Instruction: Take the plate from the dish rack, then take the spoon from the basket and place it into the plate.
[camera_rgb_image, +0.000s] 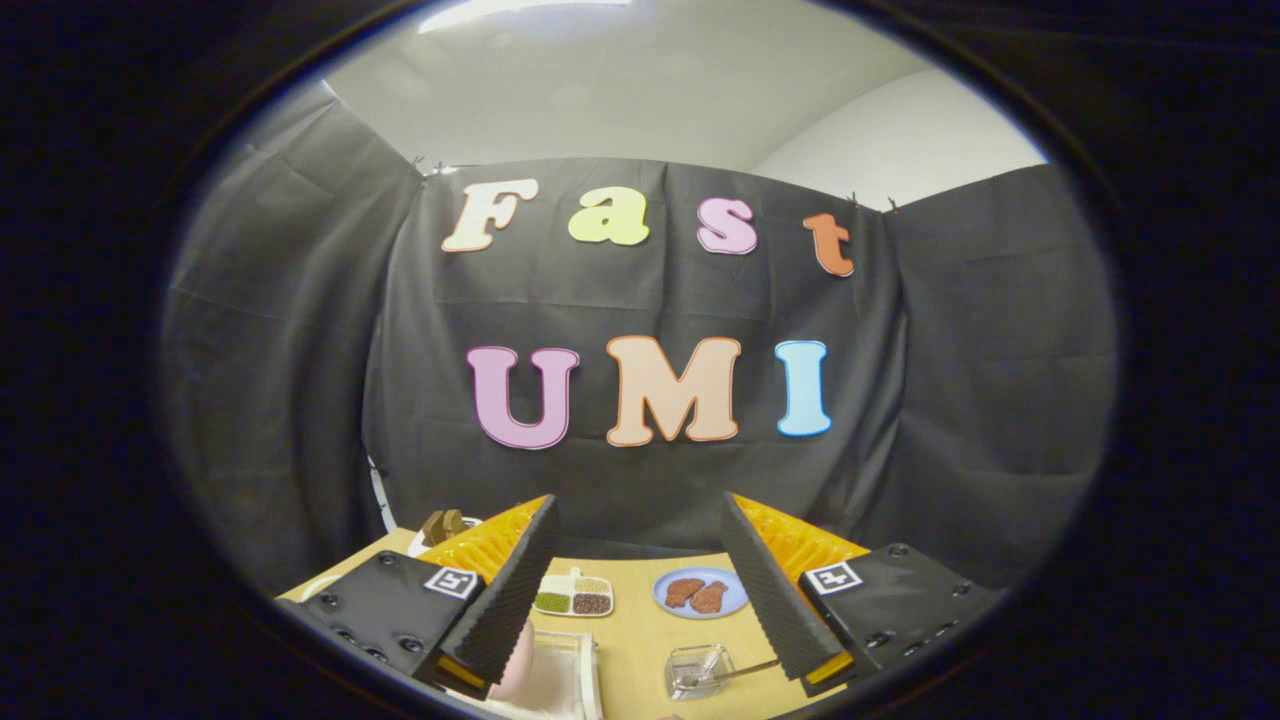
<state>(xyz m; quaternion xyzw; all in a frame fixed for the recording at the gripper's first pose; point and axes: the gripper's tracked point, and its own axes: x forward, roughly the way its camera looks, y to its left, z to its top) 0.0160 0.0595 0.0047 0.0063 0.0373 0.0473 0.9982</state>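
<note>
My gripper (638, 502) is held high over a wooden table (640, 640), open, with nothing between its fingers. Below the left finger (510, 590), a pink plate (517, 662) stands in a white dish rack (575, 680), partly hidden by that finger. Close to the right finger (770, 590), a small clear basket (698, 668) holds a spoon (745, 668). The spoon's handle sticks out toward the right finger.
Further ahead between the fingers lie a white divided tray (574, 596) of grains and a blue dish (700, 592) with brown food pieces. Beyond the left finger, a brown object (444, 524) sits in a white bowl. The black cloth wall closes off the table's back.
</note>
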